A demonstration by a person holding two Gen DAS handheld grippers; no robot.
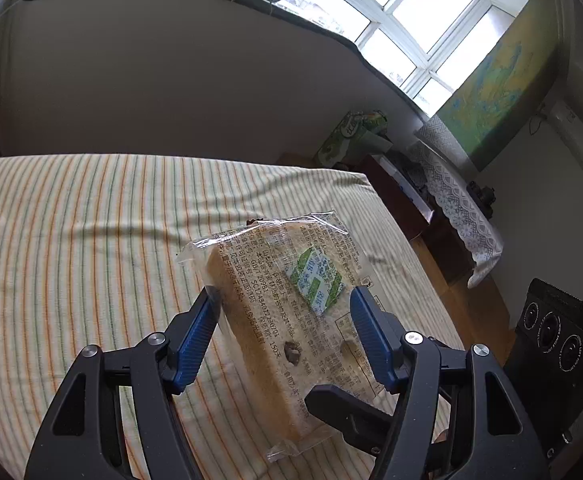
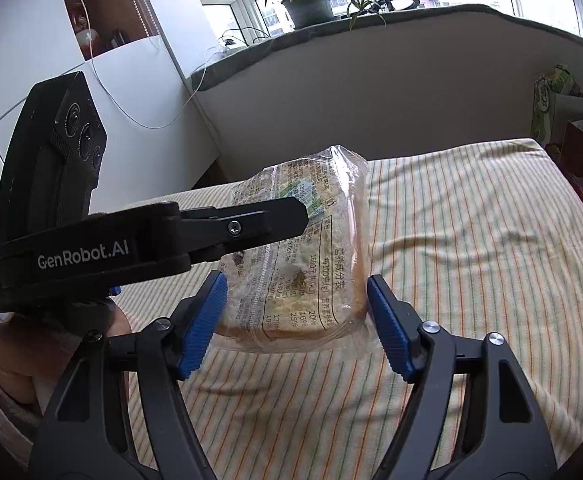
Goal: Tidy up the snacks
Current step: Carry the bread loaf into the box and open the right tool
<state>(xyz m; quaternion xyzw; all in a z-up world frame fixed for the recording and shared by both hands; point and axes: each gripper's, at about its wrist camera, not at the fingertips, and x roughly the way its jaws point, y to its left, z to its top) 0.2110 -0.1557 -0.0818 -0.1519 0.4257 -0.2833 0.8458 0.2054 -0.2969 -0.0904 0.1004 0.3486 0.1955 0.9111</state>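
Striped cream bedsheet with orange and green lines (image 1: 91, 240) underneath, dark-topped window ledge with potted plants (image 2: 307, 4) behind. Raised clear of that sheet: clear plastic packet of pale sliced bread with black print and a small green-and-white sachet (image 1: 291, 312), caught between both tools at once. Left gripper (image 1: 283, 300) with blue ribbed pads pressing on the packet's two faces, apparently clamped on it rather than merely straddling. Right gripper (image 2: 297, 292) likewise closed across the packet's width, left pad against the wrapper, right pad touching the loose film at the loaf's edge, so probably gripping though less firmly. Long axis of the packet running away from the left wrist camera, nearly along those fingers; crosswise to that in the right wrist view, where the left tool's black finger reaches in from the left over the loaf's upper part. Both hands about equally near, neither free. No box, shelf or other snacks in sight for a destination; green printed bag (image 1: 351, 136) beyond the bed corner only
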